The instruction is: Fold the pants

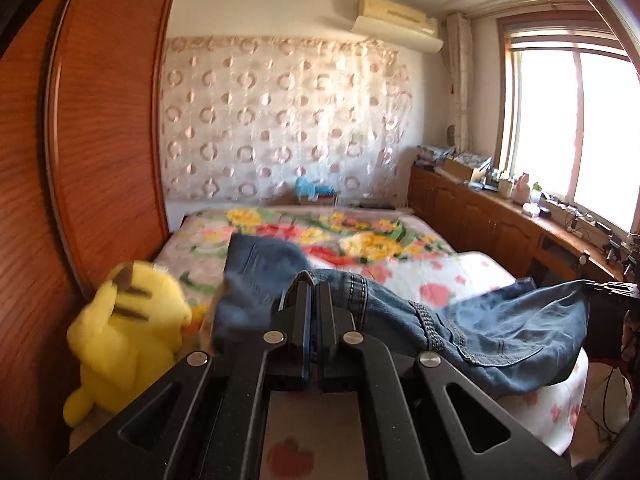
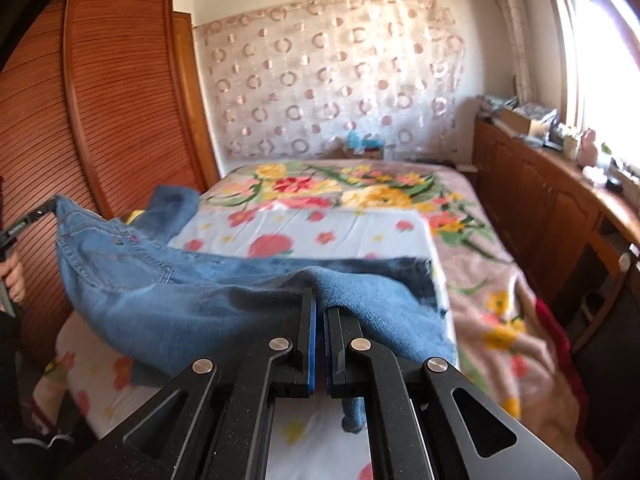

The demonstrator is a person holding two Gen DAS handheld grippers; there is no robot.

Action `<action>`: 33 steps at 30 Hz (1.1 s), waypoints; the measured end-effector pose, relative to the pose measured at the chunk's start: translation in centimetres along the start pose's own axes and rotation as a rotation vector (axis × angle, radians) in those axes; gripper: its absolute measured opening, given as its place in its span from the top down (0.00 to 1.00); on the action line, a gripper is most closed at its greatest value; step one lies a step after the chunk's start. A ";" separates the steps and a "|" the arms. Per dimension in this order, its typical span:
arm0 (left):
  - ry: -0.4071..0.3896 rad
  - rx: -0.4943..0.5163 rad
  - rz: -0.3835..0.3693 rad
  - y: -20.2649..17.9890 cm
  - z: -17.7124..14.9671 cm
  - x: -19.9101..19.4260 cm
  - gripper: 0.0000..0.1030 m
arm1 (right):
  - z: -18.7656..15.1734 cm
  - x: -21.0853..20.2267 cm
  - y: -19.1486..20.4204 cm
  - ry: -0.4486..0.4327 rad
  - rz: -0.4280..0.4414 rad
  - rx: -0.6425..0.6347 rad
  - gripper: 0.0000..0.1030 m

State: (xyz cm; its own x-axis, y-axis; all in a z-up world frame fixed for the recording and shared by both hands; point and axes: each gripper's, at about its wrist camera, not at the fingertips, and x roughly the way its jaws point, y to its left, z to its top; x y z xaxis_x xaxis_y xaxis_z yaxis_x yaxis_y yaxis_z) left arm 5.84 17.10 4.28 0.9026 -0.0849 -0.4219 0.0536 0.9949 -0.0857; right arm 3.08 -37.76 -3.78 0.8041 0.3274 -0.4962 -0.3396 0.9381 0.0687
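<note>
Blue denim pants (image 1: 500, 332) hang stretched in the air between my two grippers, above a bed. My left gripper (image 1: 314, 280) is shut on the waistband end, and the cloth drapes off to the right toward the right gripper, seen at the view's right edge (image 1: 608, 288). In the right wrist view my right gripper (image 2: 320, 300) is shut on a fold of the pants (image 2: 172, 300). The cloth sags to the left toward the left gripper (image 2: 40, 212), held by a hand at the left edge.
The bed (image 2: 400, 196) has a floral blanket and a lighter flowered sheet (image 2: 328, 232). A yellow plush toy (image 1: 128, 328) sits at the bed's left near a wooden wardrobe (image 1: 80, 140). A wooden cabinet row (image 1: 500, 224) with clutter runs under the window on the right.
</note>
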 end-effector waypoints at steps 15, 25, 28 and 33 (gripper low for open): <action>0.211 -0.004 0.071 -0.2 -8.7 0.3 0.97 | -4.3 2.5 -1.1 0.118 0.030 0.047 0.79; 0.178 -0.004 0.001 -1.8 -8.2 0.2 0.45 | -6.1 -2.1 -0.8 0.076 -0.059 0.064 0.58; 0.198 -0.010 -0.026 -3.0 -8.5 1.7 0.29 | -6.5 -2.3 -0.6 0.088 -0.080 0.065 0.57; 0.227 0.004 -0.069 -5.6 -9.2 3.8 0.27 | -7.2 -1.9 -0.1 0.123 -0.103 0.053 0.56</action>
State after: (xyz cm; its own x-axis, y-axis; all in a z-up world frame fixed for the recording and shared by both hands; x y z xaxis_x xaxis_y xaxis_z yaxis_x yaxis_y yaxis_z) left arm 5.01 10.74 -5.14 0.7775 -0.1622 -0.6076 0.1139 0.9865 -0.1176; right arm -1.94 -39.26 -9.10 0.7664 0.2159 -0.6050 -0.2293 0.9717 0.0563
